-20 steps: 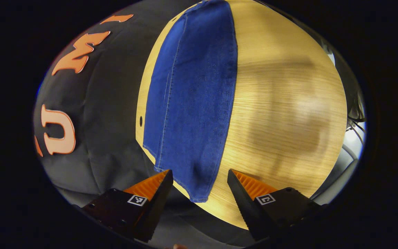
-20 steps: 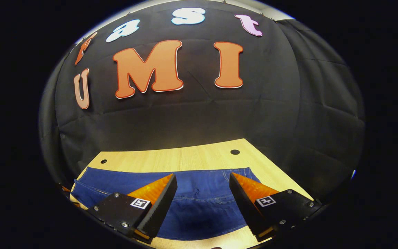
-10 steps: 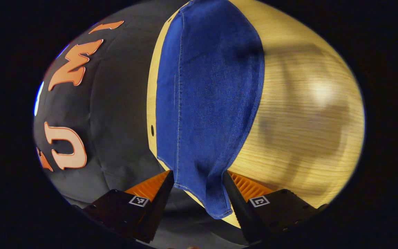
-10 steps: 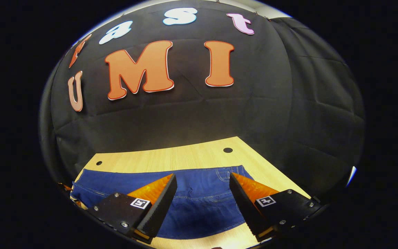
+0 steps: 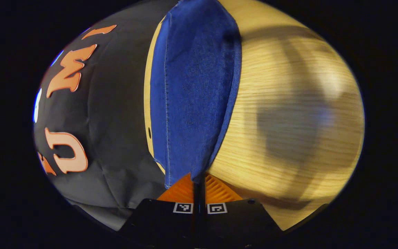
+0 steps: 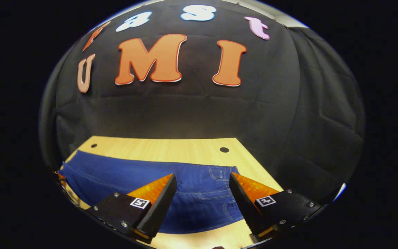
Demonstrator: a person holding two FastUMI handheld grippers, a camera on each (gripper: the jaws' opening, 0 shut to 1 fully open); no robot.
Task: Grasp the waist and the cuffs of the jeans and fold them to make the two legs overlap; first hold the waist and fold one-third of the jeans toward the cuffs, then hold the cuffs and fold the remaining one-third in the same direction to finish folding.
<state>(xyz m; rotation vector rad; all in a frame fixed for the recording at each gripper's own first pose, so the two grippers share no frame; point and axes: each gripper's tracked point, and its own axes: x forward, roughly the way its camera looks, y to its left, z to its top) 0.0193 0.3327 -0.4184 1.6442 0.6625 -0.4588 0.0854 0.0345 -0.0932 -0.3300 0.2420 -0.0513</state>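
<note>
Blue jeans [image 5: 193, 90] lie stretched along a light wooden table [image 5: 288, 114], running away from my left gripper [image 5: 199, 180]. That gripper is shut on the cuff end of the jeans, and the cloth rises a little from the table there. In the right gripper view the waist end of the jeans [image 6: 192, 193] with its pockets lies flat on the table [image 6: 157, 150]. My right gripper [image 6: 202, 181] hangs open just above the waist, with nothing between its fingers.
The black booth wall [image 6: 199, 110] stands close behind the table's far edge. Two small round holes [image 6: 224, 149] mark the tabletop near that edge. Bare wood [image 5: 288, 86] spreads out beside the jeans in the left gripper view.
My left gripper went from open to shut on the cuff end and the cloth lifted there. The right gripper shifted slightly over the waist and stayed open.
</note>
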